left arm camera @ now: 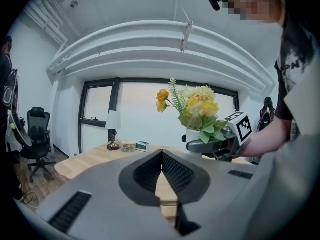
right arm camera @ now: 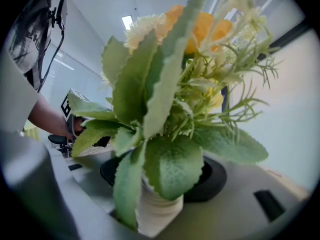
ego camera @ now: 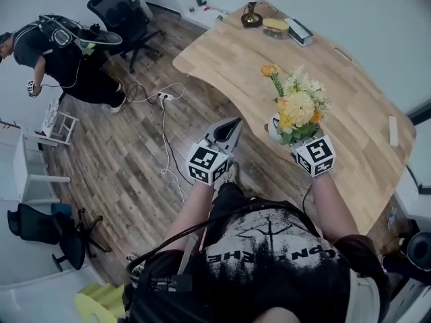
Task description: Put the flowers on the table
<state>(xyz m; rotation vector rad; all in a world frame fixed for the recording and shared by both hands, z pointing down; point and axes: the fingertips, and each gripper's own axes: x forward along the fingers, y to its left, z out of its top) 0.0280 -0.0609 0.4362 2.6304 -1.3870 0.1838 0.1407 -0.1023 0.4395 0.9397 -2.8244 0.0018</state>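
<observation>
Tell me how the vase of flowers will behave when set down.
Probably top-heavy: the flowers spread much wider than the small white vase, so it may tip. The vase looks hard, like ceramic, so it is possibly breakable.

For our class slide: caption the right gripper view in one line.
Right gripper grips a white vase of yellow flowers between its fingers.

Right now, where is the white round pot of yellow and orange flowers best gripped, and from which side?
Grip the white round pot by its bare wall under the leaves, coming level from the side: it stands upright, and they spread wide above. The right gripper has its jaws there.
</observation>
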